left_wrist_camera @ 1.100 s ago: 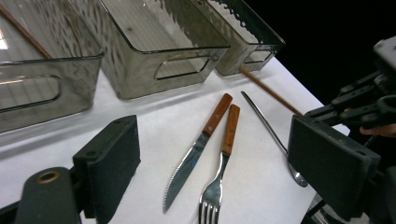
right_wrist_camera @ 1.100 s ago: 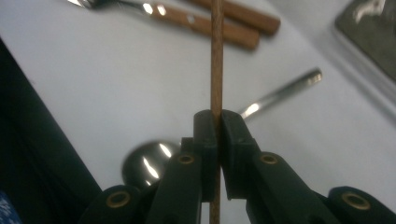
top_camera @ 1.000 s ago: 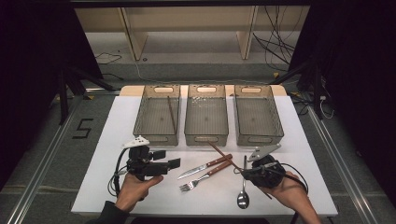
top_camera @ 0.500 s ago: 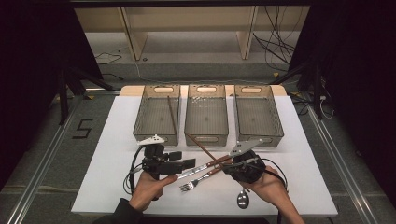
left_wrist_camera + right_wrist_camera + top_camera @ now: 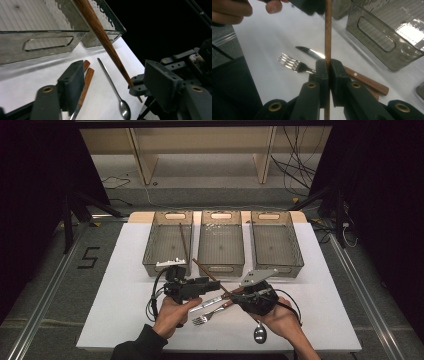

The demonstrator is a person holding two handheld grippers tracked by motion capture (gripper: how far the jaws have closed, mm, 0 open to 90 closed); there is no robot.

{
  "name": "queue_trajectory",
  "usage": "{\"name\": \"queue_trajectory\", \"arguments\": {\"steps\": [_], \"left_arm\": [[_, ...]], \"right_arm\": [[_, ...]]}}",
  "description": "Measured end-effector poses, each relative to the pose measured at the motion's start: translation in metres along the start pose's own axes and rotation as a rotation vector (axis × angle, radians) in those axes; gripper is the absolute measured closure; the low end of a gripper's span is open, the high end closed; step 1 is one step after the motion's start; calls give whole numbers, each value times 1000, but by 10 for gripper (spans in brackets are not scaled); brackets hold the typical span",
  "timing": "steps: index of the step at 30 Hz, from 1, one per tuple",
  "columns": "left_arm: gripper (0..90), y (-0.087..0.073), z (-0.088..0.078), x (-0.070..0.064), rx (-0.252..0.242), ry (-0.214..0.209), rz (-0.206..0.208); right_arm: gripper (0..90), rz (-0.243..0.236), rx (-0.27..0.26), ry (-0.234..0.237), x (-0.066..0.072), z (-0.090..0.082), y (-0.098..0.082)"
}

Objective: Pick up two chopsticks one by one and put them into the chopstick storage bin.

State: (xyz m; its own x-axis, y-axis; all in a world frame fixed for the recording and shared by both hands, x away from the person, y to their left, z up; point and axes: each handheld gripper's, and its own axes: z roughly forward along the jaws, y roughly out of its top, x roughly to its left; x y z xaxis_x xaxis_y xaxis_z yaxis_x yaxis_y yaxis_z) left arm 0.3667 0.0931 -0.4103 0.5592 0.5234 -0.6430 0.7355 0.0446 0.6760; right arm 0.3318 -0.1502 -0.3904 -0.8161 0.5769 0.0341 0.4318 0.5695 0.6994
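Observation:
My right gripper (image 5: 239,296) (image 5: 328,65) is shut on the lower part of a brown wooden chopstick (image 5: 210,276) (image 5: 328,30), held slanted above the table. The chopstick (image 5: 107,42) runs between the jaws of my left gripper (image 5: 207,283) (image 5: 115,75). Those jaws have just been closing, and their pads still stand apart from the wood. A second chopstick (image 5: 184,242) lies in the left bin (image 5: 150,255).
On the white table top (image 5: 115,300) a knife (image 5: 216,301) (image 5: 310,53), a fork (image 5: 204,318) (image 5: 292,63) and a spoon (image 5: 259,333) (image 5: 121,105) lie under and between my hands. The middle bin (image 5: 221,268) and the right bin (image 5: 295,245) stand behind.
Both hands have come together toward the table's middle. The right gripper brought the chopstick leftward, and the left gripper moved right around its upper part, jaws narrowing.

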Motion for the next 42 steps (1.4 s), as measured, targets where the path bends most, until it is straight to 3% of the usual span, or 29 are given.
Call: {"name": "queue_trajectory", "arguments": {"steps": [15,27,34,36,42], "left_arm": [[594,-1,6,2,2,-81,-38],[768,-1,5,3,1,-102,-42],[839,0,4,4,3,-160,-66],[844,2,2,4,4,-138,-42],[846,16,-15,14,-28,-119,-36]], "right_arm": [[858,-7,-29,3,3,1,2],[858,-16,-41,8,6,2,3],[842,-10,-58,18,5,3,1],[763,-4,-58,24,4,3,0],[525,31,-68,36,-4,-8,-4]]}}
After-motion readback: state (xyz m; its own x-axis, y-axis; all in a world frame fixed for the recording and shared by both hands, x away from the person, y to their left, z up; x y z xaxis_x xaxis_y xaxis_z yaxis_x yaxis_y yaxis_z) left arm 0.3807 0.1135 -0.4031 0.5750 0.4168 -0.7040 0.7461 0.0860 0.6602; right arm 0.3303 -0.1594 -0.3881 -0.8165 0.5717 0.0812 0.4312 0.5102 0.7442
